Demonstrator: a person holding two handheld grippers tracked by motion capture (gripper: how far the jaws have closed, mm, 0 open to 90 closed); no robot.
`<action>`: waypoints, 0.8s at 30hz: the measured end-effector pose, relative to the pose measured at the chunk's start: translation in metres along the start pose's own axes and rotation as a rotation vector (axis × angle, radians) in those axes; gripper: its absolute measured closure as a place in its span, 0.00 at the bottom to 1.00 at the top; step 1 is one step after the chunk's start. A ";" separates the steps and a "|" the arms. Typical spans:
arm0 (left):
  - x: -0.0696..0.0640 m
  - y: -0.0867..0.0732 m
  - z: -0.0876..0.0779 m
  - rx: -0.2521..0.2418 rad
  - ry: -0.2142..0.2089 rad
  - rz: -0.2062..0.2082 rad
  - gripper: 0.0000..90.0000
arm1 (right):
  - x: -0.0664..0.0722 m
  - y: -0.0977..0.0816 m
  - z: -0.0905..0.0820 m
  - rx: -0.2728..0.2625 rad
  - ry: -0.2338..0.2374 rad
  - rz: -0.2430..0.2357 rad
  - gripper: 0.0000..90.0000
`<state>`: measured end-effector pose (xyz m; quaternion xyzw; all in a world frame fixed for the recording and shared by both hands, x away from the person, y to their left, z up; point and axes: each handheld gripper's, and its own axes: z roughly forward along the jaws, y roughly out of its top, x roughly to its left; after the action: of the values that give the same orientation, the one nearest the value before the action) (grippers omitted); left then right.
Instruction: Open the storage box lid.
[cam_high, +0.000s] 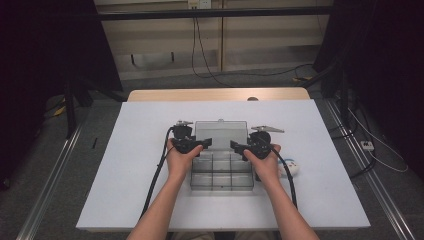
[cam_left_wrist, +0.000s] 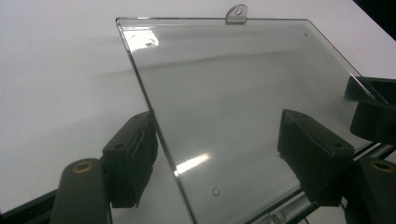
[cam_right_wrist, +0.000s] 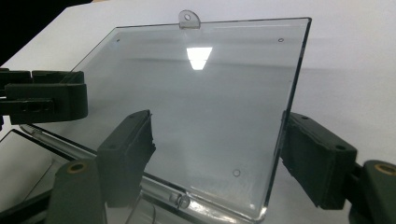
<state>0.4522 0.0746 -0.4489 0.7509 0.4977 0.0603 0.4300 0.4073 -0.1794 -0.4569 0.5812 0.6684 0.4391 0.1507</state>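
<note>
A: Both arms reach forward. The left gripper (cam_high: 200, 144) and right gripper (cam_high: 239, 146) point inward, jaws apart, each straddling a side edge of the clear plastic lid (cam_high: 221, 134).

B: Where's the clear plastic box with little compartments (cam_high: 221, 172)?

A: Between the hands, lid open, lying back away from them.

B: And up close?

A: A small hang tab (cam_left_wrist: 236, 13) on the lid's far edge.

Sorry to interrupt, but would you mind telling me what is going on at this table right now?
A person holds a pair of tongs in each hand at a clear plastic compartment box on a white table. The box's transparent hinged lid is swung open. The left tongs and right tongs sit at the lid's two side edges, jaws open, one jaw either side of each edge. A small white object lies beside the box.
</note>
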 end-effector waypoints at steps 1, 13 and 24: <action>0.000 0.000 0.000 -0.001 0.000 -0.001 0.32 | 0.000 0.000 0.000 0.001 0.000 0.002 0.29; 0.000 -0.001 0.001 0.013 -0.004 -0.014 0.30 | 0.000 -0.001 0.001 0.014 0.002 0.021 0.27; 0.000 -0.001 0.001 0.026 -0.008 -0.019 0.29 | 0.000 0.000 0.001 0.023 0.010 0.032 0.26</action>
<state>0.4516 0.0738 -0.4503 0.7519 0.5036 0.0470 0.4229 0.4081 -0.1793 -0.4581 0.5912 0.6649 0.4365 0.1336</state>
